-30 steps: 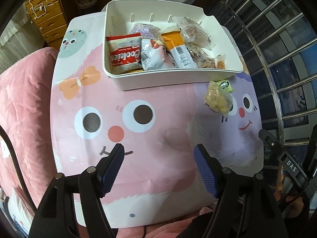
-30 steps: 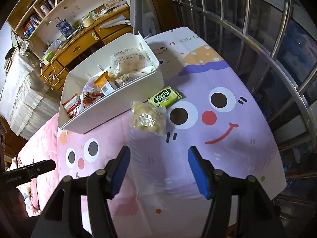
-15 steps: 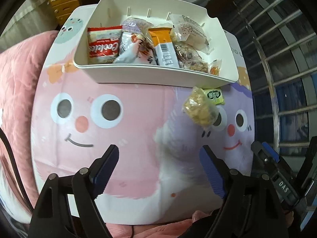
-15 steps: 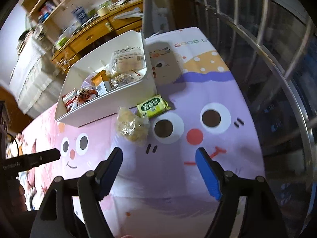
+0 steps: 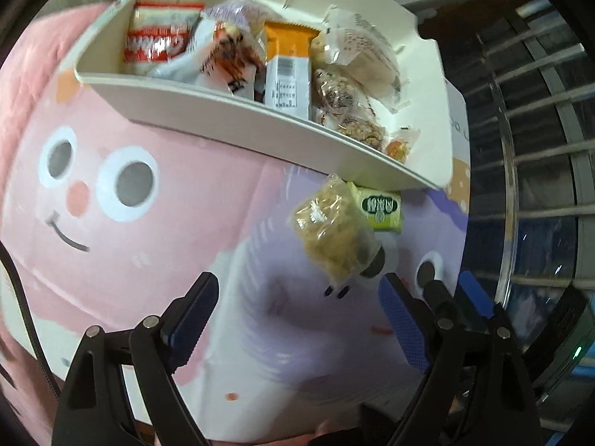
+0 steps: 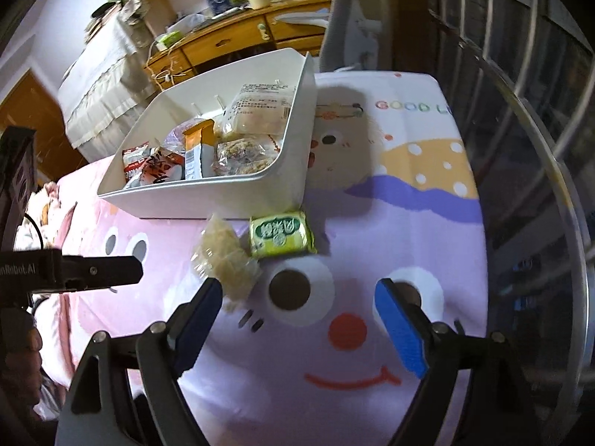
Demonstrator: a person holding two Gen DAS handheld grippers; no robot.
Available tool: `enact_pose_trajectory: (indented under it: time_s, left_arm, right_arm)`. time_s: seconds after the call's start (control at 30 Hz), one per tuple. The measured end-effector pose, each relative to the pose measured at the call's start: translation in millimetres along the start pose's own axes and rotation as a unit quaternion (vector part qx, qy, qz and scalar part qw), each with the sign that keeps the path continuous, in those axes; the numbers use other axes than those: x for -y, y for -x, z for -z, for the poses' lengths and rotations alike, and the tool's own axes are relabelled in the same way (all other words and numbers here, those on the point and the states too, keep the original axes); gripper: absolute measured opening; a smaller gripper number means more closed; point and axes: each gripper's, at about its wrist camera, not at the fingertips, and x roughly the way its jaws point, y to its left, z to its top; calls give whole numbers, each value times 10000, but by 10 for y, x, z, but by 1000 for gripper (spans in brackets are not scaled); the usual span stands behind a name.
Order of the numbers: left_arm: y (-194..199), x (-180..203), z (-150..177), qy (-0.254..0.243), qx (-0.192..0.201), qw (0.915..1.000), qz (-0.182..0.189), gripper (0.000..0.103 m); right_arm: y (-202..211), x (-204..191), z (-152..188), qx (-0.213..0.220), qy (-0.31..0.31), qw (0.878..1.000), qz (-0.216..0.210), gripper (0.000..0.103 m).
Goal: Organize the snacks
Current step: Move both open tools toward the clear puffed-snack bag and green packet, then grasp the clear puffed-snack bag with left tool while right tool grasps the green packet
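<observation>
Beneath both grippers spreads a cartoon-face tablecloth [image 6: 372,230], pink on one side and lilac on the other, with a wooden desk [image 6: 238,41] and window bars [image 6: 528,119] beyond. Ahead of the left gripper [image 5: 297,312] sits a white bin [image 5: 260,119] of snacks. Both tools' jaws have just been opening, nothing between them. Just beyond the right gripper [image 6: 297,312] lie a clear crumbly snack bag [image 6: 223,256] and green packet [image 6: 280,238], touching, against the bin's front wall.

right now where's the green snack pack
The green snack pack lies flat on the cartoon-print cloth, just outside the white bin's front wall near its right corner, beside the clear bag of yellow puffs.
</observation>
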Motion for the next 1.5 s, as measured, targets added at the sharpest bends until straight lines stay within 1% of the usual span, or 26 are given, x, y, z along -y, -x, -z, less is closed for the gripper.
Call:
enact_pose_trajectory:
  time_s: [0.2, 0.27, 0.47, 0.6, 0.7, 0.8, 0.87, 0.93, 1.0, 1.03, 1.17, 1.2, 1.27, 1.33, 1.5]
  left_arm:
    - [-378, -64, -76, 679, -117, 9976, 47, 87]
    - [-451, -75, -100, 751, -118, 9970, 111, 87]
    - [-659, -88, -145, 1040, -112, 9944, 125, 87]
    - [-745, -70, -186, 1184, -133, 9928, 133, 87]
    - [-801, -44, -216, 1314, -185, 9909, 206, 86]
    - [-847, 20, -244, 1301, -214, 9911, 166, 79]
    - [-864, 55, -248, 1306, -213, 9911, 168, 68]
    - [-888, 88, -251, 1326, -220, 9908, 171, 64]
    - [-897, 132, -258, 1281, -205, 9914, 150, 57]
    - [-909, 158, -270, 1256, -214, 9916, 212, 46]
    - [-906, 210, -275, 1166, -203, 9928, 156, 39]
    - [-893, 216, -272, 1147, -195, 9931, 142, 38]
    - [-874, 228, -271, 1138, -181, 9932, 137, 32]
    - [-837, 237, -276, 1124, -159, 9935, 125, 29]
    - [-773, 124, -232, 1078, -109, 9941, 6, 26]
  right_arm:
    - [-292, 36, -55, 305, 394, 9988, -35, 85]
    - [-375, 46, -75, 326, 436, 9984, -126, 85]
    - [-669, 58, -98, 261, 593, 9974, -314, 85]
    - [-764, 64, -123, 269, 634, 9969, -389, 85]
    - [-846, 44, -128, 212, 724, 9962, -436, 85]
    - [-893, 17, -131, 210, 773, 9958, -446, 84]
    - [-903, -8, -134, 212, 852, 9953, -409, 83]
    - [-906, -34, -138, 186, 964, 9944, -391, 82]
    - [-912, -59, -134, 179, 1041, 9937, -386, 79]
    - [-913, -83, -130, 182, 1087, 9932, -372, 77]
    - [-940, -181, -121, 201, 1347, 9903, -275, 66]
    - [-943, -195, -115, 201, 1368, 9900, -268, 65]
    - [-968, -241, -119, 193, 1407, 9896, -221, 64]
    - [-978, -284, -111, 184, 1473, 9888, -165, 62]
    - [-991, -385, -89, 115, 1634, 9865, 27, 59]
